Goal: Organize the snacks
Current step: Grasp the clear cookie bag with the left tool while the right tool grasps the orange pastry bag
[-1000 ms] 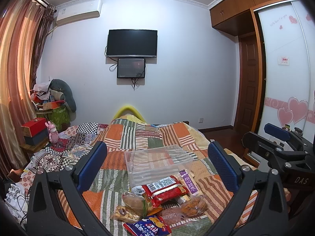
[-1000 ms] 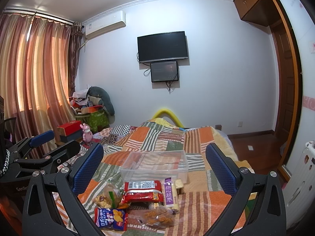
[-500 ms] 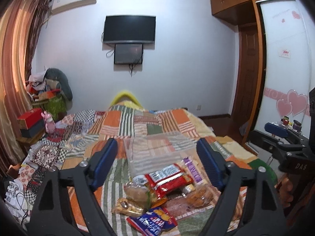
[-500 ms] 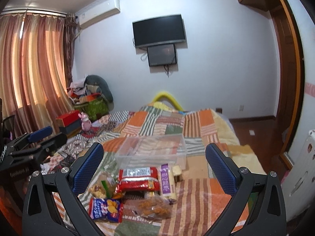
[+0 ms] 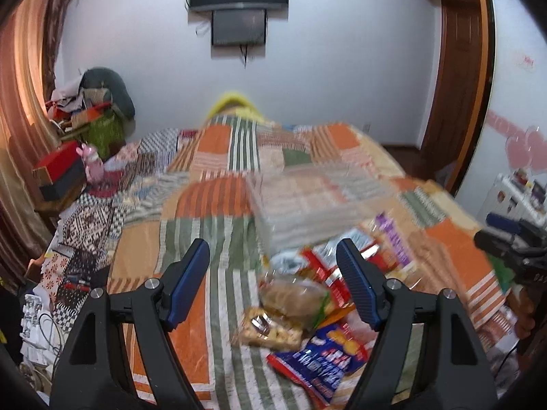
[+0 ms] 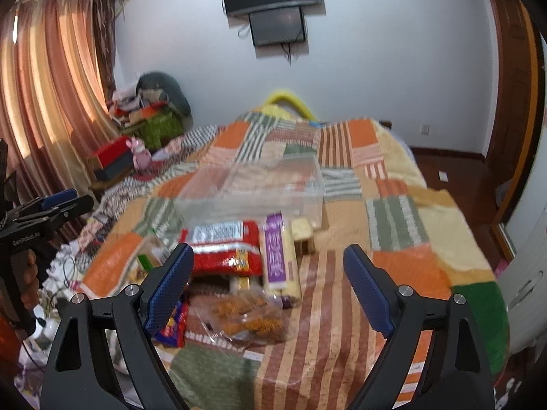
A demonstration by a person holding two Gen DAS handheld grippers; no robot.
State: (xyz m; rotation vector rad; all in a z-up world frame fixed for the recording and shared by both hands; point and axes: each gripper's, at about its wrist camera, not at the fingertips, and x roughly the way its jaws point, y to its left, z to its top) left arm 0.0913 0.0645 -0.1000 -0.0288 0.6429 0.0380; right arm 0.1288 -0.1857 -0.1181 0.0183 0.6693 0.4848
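A pile of snack packets lies on the patchwork bed in front of a clear plastic box [image 6: 253, 191], which also shows in the left wrist view [image 5: 314, 205]. The pile holds a red packet [image 6: 222, 249], a purple-and-yellow bar [image 6: 277, 256], a clear bag of orange crisps [image 6: 246, 314], a blue packet [image 5: 324, 355] and a clear bag of biscuits [image 5: 270, 331]. My left gripper [image 5: 273, 270] is open and empty above the pile's left side. My right gripper [image 6: 270, 273] is open and empty above the pile.
The striped patchwork quilt [image 6: 393, 218] covers the bed. A red box and pink toy [image 5: 68, 167] sit on a side table at the left. Cables and clutter [image 5: 37, 314] lie by the bed's left edge. A wardrobe door [image 6: 526, 273] stands on the right.
Both grippers have tilted down and moved closer to the snack pile. The left gripper's fingers have narrowed a little but stay open. The views are blurred by motion.
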